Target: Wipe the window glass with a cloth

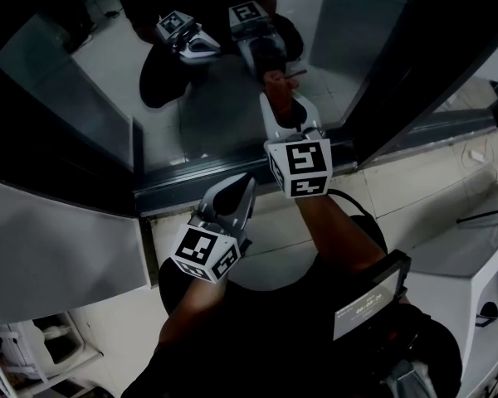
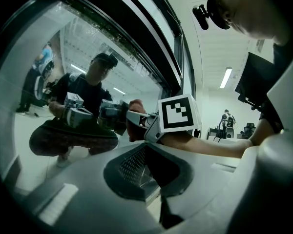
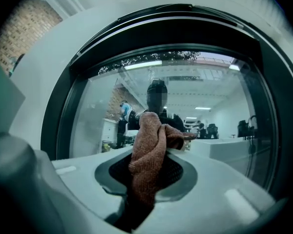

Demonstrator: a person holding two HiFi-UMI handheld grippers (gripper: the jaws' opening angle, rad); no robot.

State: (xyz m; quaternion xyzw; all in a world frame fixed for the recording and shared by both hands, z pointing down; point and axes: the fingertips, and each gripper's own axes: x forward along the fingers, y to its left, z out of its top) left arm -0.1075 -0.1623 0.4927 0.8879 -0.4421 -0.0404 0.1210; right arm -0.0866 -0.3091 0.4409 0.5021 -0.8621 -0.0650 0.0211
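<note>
The window glass fills the top of the head view and mirrors both grippers. My right gripper is raised to it, shut on a reddish-brown cloth whose bunched end touches the pane. In the right gripper view the cloth sticks up from between the jaws of the right gripper, with the glass just beyond. My left gripper hangs lower, just short of the bottom frame, jaws together and empty. From the left gripper the right gripper and cloth show against the glass.
A dark window frame runs along the bottom of the pane and up its right side. A white ledge lies at the left, white furniture at the right. Pale floor tiles lie below the frame.
</note>
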